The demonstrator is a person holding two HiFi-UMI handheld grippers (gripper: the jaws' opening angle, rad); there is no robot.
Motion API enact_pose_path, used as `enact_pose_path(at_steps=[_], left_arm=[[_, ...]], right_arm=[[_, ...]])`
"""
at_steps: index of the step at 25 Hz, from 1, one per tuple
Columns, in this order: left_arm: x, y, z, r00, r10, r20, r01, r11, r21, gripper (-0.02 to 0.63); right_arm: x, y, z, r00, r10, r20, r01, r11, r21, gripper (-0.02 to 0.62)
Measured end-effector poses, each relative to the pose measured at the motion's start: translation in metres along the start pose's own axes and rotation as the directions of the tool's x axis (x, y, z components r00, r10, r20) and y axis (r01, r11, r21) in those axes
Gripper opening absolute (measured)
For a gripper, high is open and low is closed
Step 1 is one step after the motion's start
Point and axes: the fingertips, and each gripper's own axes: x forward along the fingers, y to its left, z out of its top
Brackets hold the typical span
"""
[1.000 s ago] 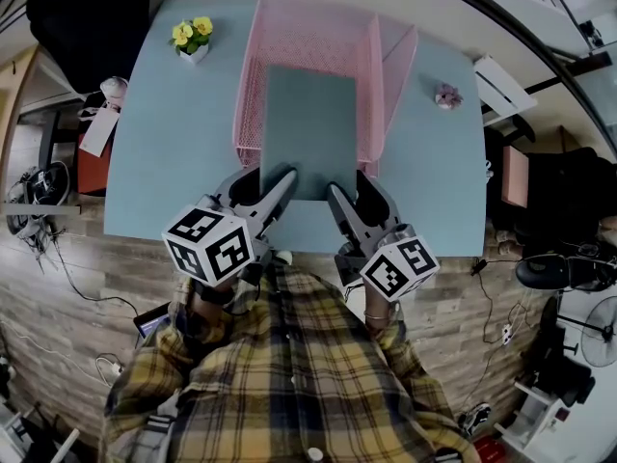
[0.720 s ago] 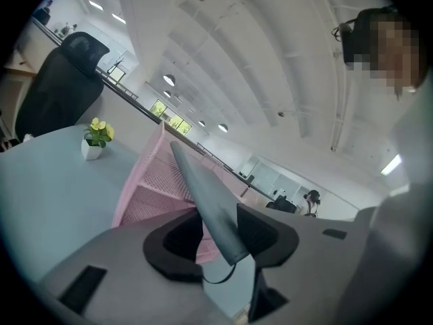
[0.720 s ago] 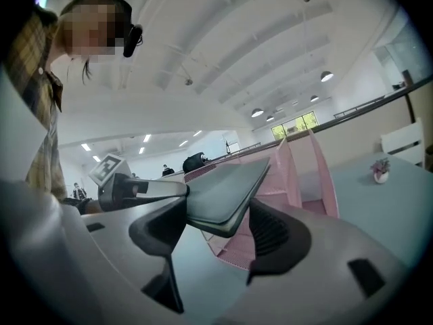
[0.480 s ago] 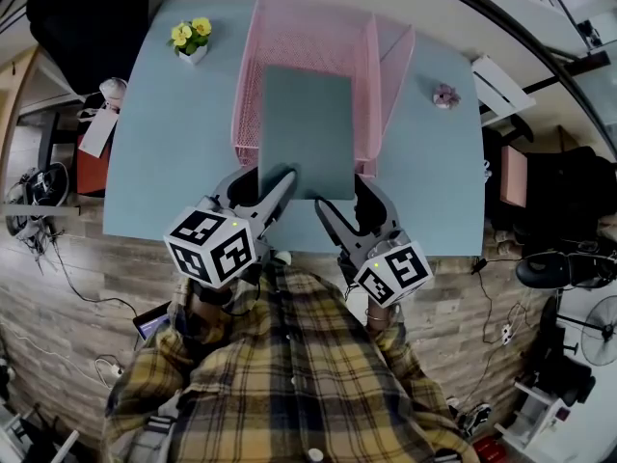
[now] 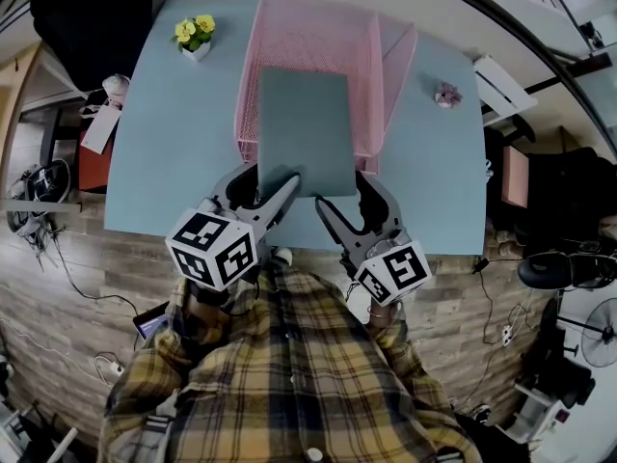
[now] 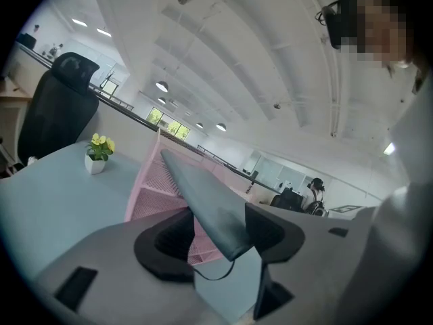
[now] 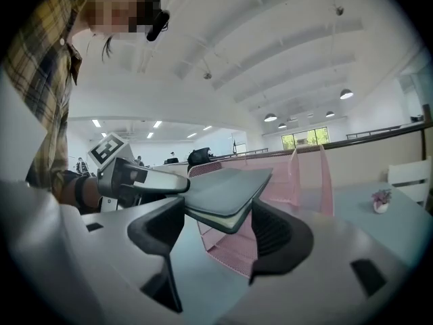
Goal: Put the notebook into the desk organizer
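Note:
A grey-green notebook (image 5: 305,128) lies tilted in the pink mesh desk organizer (image 5: 313,32), its near end sticking out over the front rim. My left gripper (image 5: 262,183) is at the notebook's near left corner, its jaws opening, with the corner (image 6: 206,205) between the pads and a gap on the left side. My right gripper (image 5: 345,199) sits just off the near right corner, its jaws also opening and wide. The notebook's edge (image 7: 226,191) lies between its pads, and neither pad presses on it.
The light blue table (image 5: 159,143) carries a small pot of yellow flowers (image 5: 195,35) at the far left and a small pink flower ornament (image 5: 447,95) at the right. The organizer has a narrow side slot (image 5: 397,51). A black chair (image 5: 87,8) stands beyond the table.
The right gripper's jaws have spread and drawn back slightly from the notebook's near edge. The left gripper's jaws have widened around the corner. The notebook has barely shifted.

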Motion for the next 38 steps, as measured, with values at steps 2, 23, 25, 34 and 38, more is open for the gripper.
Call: enact_pose_path(at_steps=[2,23,25,34,38], left_arm=[[-0.002,0.000,0.000,1.000,0.001,0.003,-0.001,1.000,0.015,0.248],[-0.026,-0.007,-0.010,0.997,0.077,0.020,-0.079,0.917,0.390,0.250],[-0.025,-0.006,-0.008,0.996,0.085,0.025,-0.088,0.915,0.394,0.244],[-0.008,0.005,0.005,0.992,0.121,0.028,-0.121,0.897,0.425,0.233],[0.001,0.011,0.011,0.990,0.138,0.025,-0.135,0.889,0.437,0.232]], right_arm=[[0.001,0.002,-0.002,1.000,0.001,-0.007,-0.001,1.000,-0.004,0.291],[0.003,0.000,0.001,0.997,-0.074,0.029,0.075,0.996,-0.049,0.290],[0.004,-0.001,0.003,0.996,-0.084,0.033,0.086,0.994,-0.063,0.290],[0.020,-0.017,0.010,0.991,-0.129,0.033,0.131,0.986,-0.101,0.284],[0.029,-0.023,0.011,0.989,-0.145,0.023,0.146,0.983,-0.113,0.282]])
